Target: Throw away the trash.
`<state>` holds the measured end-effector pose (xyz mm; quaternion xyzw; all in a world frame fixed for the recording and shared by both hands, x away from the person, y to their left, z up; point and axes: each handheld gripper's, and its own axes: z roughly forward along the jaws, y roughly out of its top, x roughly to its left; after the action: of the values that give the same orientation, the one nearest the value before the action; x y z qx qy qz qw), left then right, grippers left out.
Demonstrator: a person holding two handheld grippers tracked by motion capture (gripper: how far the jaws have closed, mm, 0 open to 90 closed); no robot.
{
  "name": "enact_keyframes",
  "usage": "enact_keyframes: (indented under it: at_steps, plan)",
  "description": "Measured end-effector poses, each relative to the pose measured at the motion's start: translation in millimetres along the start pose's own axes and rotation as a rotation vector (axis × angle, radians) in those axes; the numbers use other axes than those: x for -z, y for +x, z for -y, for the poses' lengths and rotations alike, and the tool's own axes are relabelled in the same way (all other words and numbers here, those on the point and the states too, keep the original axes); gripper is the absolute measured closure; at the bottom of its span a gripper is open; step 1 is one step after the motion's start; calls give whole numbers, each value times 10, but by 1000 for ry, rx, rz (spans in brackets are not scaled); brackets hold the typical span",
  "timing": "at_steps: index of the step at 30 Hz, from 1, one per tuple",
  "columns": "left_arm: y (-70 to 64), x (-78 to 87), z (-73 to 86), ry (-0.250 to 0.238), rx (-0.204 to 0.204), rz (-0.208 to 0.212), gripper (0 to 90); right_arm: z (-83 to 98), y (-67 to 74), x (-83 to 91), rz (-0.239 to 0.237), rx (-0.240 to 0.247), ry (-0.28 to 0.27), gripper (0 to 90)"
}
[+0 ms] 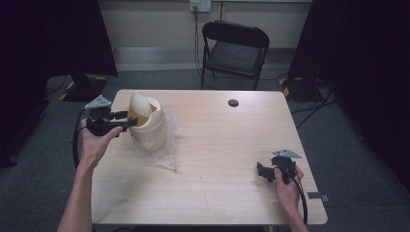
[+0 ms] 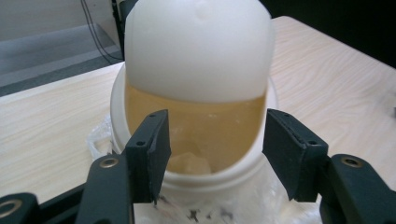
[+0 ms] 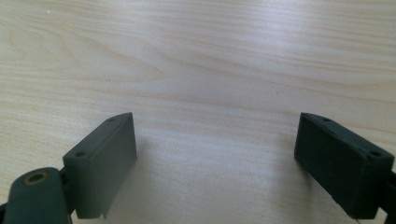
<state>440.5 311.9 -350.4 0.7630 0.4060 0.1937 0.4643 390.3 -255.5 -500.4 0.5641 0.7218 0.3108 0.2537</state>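
Observation:
A small white bin (image 1: 150, 130) stands at the table's left on a crumpled clear plastic bag (image 1: 168, 155). Its domed white swing lid (image 1: 139, 105) is tipped, which leaves a mouth on the side facing my left gripper (image 1: 129, 120). That gripper is level at the mouth, open, with nothing between its pads. In the left gripper view the lid (image 2: 198, 46) hangs over the yellowish inside of the bin (image 2: 116, 107), just beyond my left gripper (image 2: 215, 154). My right gripper (image 1: 261, 171) rests near the table's front right; it (image 3: 215, 158) is open over bare wood.
The light wooden table (image 1: 217, 145) has a black round cap (image 1: 233, 103) near its far edge. A black folding chair (image 1: 235, 48) stands behind the table. Dark curtains hang on both sides, and cables lie on the grey floor.

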Motion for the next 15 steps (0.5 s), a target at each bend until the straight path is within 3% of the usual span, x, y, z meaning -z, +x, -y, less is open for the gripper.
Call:
enact_keyframes:
  at_steps: [3,11,13,15]
  plan:
    - [-24,63,40,4,9,-14,363,-1,-3,-1,-3,1,0,119]
    - [-132,180,143,21,-14,-45,225,-3,-7,-3,-6,4,1,117]
    - [-138,202,197,31,10,-67,182,-3,-8,-4,-6,5,0,117]
    - [-149,241,267,16,27,-49,165,-3,-8,-4,-6,5,0,117]
